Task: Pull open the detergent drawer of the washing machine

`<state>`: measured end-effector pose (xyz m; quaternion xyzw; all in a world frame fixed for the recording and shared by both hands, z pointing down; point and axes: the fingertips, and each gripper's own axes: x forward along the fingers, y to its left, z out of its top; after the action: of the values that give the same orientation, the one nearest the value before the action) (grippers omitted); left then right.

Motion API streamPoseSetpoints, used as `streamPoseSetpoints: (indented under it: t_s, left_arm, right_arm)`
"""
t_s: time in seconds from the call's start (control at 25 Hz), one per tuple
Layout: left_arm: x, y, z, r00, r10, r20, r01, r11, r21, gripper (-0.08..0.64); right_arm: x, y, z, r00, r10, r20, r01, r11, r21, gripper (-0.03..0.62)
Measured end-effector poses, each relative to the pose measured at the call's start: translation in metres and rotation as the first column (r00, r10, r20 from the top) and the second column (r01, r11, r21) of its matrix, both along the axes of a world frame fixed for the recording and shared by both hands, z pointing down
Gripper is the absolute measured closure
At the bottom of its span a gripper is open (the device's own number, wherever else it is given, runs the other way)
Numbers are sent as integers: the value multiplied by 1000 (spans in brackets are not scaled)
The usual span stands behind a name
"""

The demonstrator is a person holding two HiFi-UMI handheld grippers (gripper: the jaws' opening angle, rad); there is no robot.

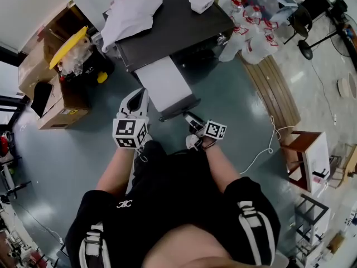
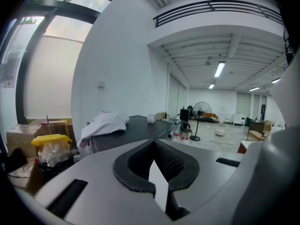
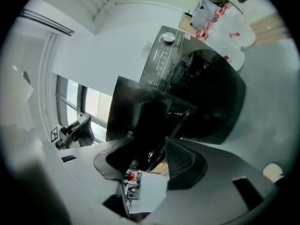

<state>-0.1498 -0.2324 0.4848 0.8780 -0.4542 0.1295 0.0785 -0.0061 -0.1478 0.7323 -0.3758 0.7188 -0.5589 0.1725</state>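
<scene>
**A:** Where's the detergent drawer point(image 1: 164, 85)?
**B:** Standing out from the washing machine point(image 1: 173, 27), just ahead of both tongs.
**A:** And the tongs?
**B:** The left tongs point(image 2: 153, 143) closed on nothing; the right tongs point(image 3: 157, 146) spread wide at the drawer's dark front.

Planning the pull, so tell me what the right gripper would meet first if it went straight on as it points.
Probably the dark front of the detergent drawer jutting from the washing machine, dead ahead of the right gripper, fingers open; depth unclear.
</scene>
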Motion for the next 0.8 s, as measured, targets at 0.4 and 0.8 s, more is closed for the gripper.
streamPoseSetpoints:
  t_s: [0.4,0.8]
  left_arm:
    - [28,-4,-23,998,-10,-63,13,999,42,568]
    - [41,2,-64,993,-29,-113,42,992,122,568]
  right_arm:
    - [123,-27,-56,795,239,-558,-169,970,174,538]
    - [171,-80,-270,468,600,-649,-100,766,635,594]
